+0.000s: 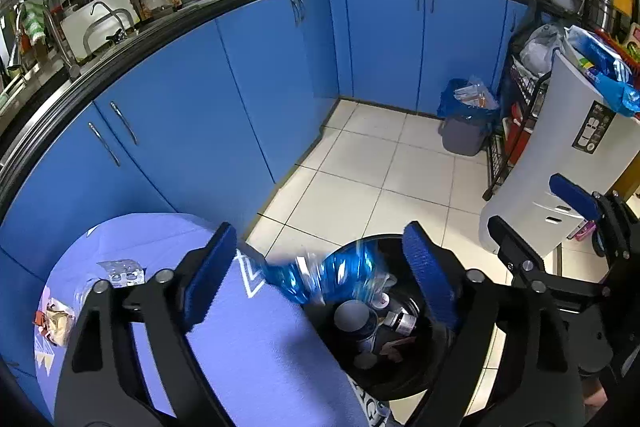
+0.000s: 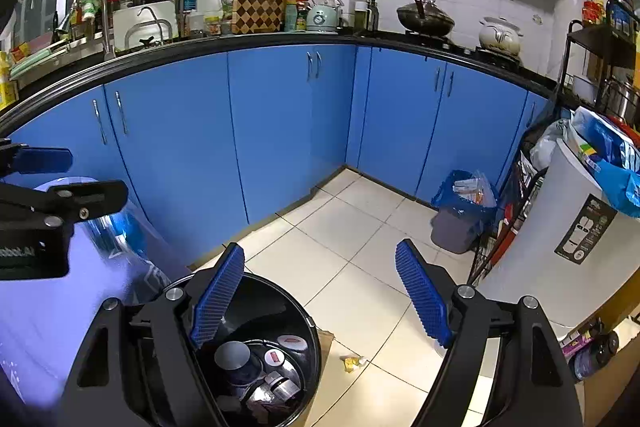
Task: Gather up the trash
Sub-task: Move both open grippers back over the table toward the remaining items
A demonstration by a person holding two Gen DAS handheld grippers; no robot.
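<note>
White floor tiles (image 2: 352, 267) and glossy blue cabinets (image 2: 180, 131) are surrounding a round black bin (image 2: 308, 331) beside a lilac-clothed table (image 1: 256, 339); both the left gripper (image 1: 320, 279) and the right gripper (image 2: 320, 291) are gaping wide, gripping nothing.

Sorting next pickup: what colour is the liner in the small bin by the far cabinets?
Blue liner, in a grey bin; right wrist view shows it best.

glossy floor tiles (image 2: 352, 267), crinkly plastic wrapper (image 1: 336, 275)
</note>
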